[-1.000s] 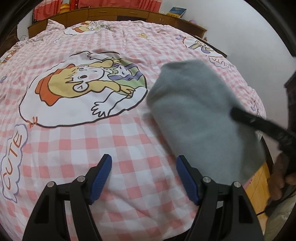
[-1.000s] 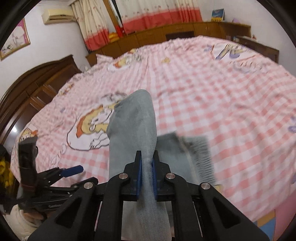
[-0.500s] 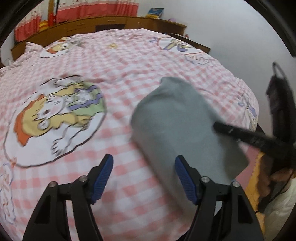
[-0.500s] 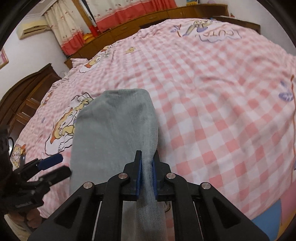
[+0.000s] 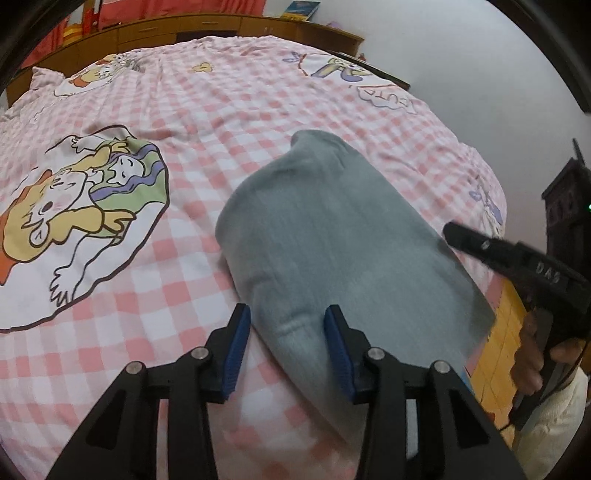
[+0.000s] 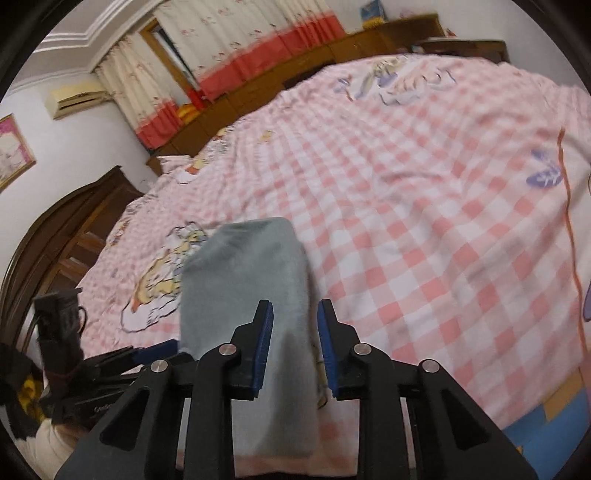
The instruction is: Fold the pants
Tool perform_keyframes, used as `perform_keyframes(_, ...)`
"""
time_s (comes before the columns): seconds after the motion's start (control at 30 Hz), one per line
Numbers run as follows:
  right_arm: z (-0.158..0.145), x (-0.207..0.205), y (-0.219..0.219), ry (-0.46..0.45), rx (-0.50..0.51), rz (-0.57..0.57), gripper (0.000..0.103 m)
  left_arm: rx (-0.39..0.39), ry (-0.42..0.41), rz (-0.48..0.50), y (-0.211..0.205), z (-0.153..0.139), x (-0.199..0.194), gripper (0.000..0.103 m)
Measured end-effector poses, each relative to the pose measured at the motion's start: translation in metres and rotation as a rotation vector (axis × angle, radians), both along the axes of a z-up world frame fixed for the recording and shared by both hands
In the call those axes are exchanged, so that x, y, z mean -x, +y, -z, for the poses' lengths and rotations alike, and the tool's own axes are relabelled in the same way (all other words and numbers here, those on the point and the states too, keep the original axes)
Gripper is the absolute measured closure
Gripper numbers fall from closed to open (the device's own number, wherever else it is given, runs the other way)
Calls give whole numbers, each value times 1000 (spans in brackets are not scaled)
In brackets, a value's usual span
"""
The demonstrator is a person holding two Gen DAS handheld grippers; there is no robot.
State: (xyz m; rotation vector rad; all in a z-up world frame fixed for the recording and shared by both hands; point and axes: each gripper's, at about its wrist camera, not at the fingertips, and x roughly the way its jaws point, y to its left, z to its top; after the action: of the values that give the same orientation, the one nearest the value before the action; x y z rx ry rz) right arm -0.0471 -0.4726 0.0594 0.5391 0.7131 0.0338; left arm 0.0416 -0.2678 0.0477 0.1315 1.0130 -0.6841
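The grey pants [image 5: 332, 236] lie folded in a long strip on the pink checked bedcover [image 5: 184, 288]. My left gripper [image 5: 287, 321] straddles their near left edge. Its jaws are closing, with a wrinkled hump of cloth between the blue pads, which are still wide apart. In the right wrist view the pants [image 6: 247, 280] run away from my right gripper [image 6: 295, 314]. Its jaws are opening with the near end of the strip between them, and the right pad stands off the cloth. The near end of the pants is hidden under the fingers.
The bed's edge and the wooden floor [image 5: 498, 332] lie at the right, where a person's hand [image 5: 532, 354] holds the other gripper. A dark wooden headboard [image 6: 74, 236] stands at the left. Low wooden cabinets [image 5: 207, 29] and curtains [image 6: 229, 48] are behind the bed.
The left gripper slid right from the bare cover onto the pants' edge and narrowed its jaws. The right gripper, shut on the cloth before, has parted its jaws. The pants now lie flatter.
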Motion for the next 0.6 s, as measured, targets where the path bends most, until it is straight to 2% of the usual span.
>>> perform_keyframes(0.13,1,4,16,22,52,-66,76,17,11,-24,12,-2,8,48)
perform_keyframes(0.2,7,1,20,56,108,-59,76,39,30,-44,16,0,9,47)
perform_keyframes(0.27,11,-4,19,93,147,-48,71,50,45,-62,18,2,9,44)
perform_keyframes(0.33,11,-7,16,74,136,-62,53,63,54,-72,18,3,8,36)
perform_keyframes(0.4,13,-14,14,66,133,-95,47,89,83,-64,16,6,8,29)
perform_keyframes(0.53,35,-35,13,148,108,-141,46,109,135,-45,5,20,9,27)
perform_keyframes(0.6,43,-37,11,142,82,-145,45,130,132,-41,1,22,8,27)
